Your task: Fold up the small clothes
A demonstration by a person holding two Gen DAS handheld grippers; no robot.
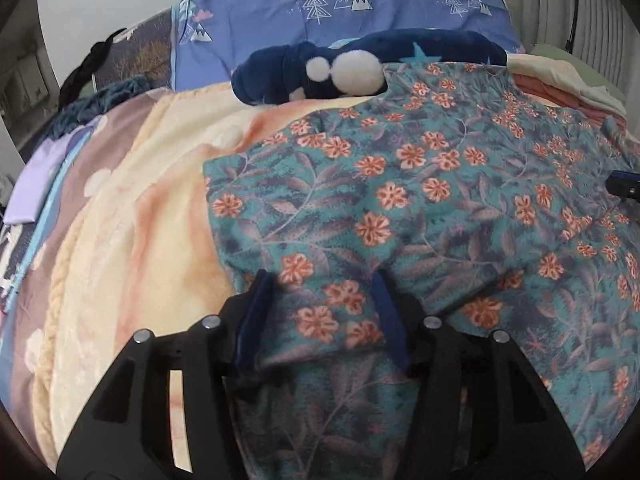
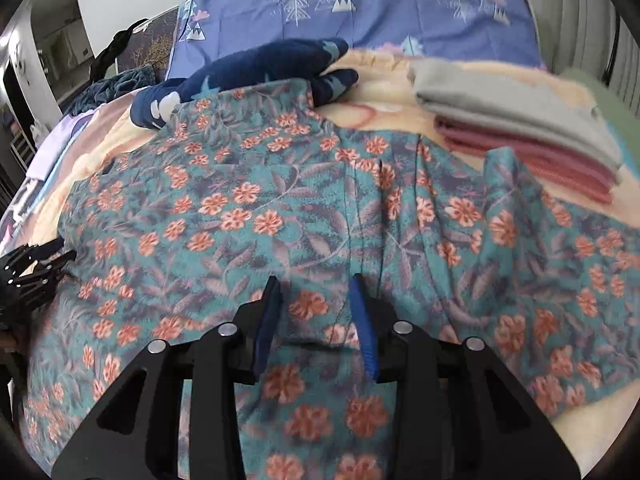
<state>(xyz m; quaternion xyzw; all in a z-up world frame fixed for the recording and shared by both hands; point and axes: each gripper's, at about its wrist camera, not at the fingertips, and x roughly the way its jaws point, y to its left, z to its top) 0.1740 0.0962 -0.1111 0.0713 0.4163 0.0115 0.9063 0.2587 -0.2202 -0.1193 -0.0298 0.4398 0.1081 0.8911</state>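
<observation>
A teal garment with orange flowers point(image 1: 420, 200) lies spread on the bed; it fills the right wrist view too point(image 2: 280, 220). My left gripper point(image 1: 324, 280) is open, its blue-padded fingers point(image 1: 256, 312) straddling a folded-over flap near the garment's left edge. My right gripper point(image 2: 316, 284) is open above the garment's middle, beside a seam. The right gripper's tip shows at the right edge of the left wrist view point(image 1: 624, 184). The left gripper shows at the left edge of the right wrist view point(image 2: 28, 276).
A navy plush piece with white pompoms point(image 1: 340, 68) lies at the garment's far edge. A stack of folded grey and pink clothes point(image 2: 528, 132) sits at the far right. A peach blanket point(image 1: 140, 220) covers the bed; a blue tree-print pillow point(image 1: 360, 8) lies behind.
</observation>
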